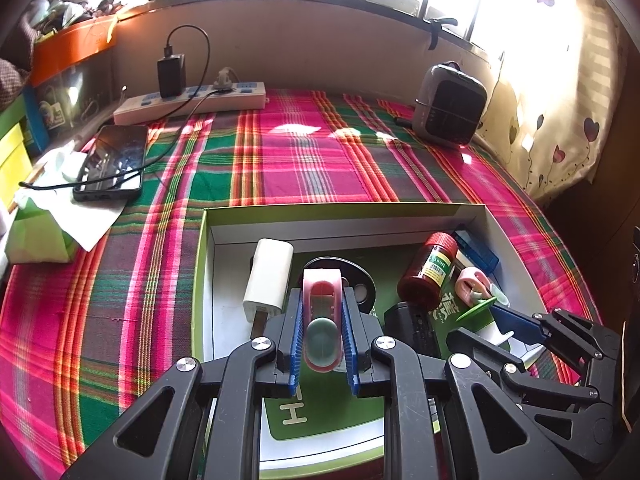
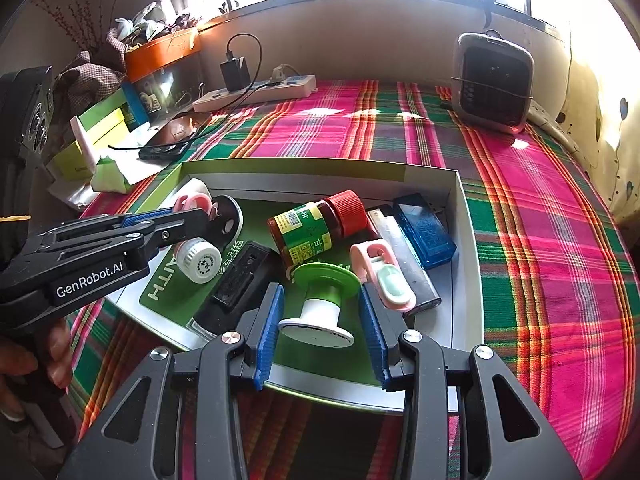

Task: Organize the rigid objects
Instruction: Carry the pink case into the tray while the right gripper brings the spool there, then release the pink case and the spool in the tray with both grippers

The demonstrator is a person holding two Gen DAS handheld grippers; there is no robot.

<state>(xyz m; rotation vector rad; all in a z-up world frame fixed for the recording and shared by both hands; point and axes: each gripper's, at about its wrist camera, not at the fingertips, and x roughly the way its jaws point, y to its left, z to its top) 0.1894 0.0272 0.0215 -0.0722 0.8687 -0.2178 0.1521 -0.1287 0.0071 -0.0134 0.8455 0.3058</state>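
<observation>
While we looked along the left gripper (image 1: 322,320), its blue pads were pressed on a pink clip (image 1: 321,312) with a pale green oval – the clip stood between them in the lower middle of the left wrist frame, above the open box (image 1: 344,216). In the same frame a white charger (image 1: 268,280) lay in the box just left of the clip, and a brown bottle with a red cap (image 1: 430,272) lay to the right.

In the right wrist frame the right gripper (image 2: 322,328) stood half spread around a green and white spool (image 2: 322,300); we could not tell if the pads touched it. A second pink clip (image 2: 382,276) lay just right of the spool, a blue case (image 2: 424,232) beyond it, all in the box on the plaid cloth (image 2: 540,240). A hand (image 2: 28,360) showed at the lower left edge.
</observation>
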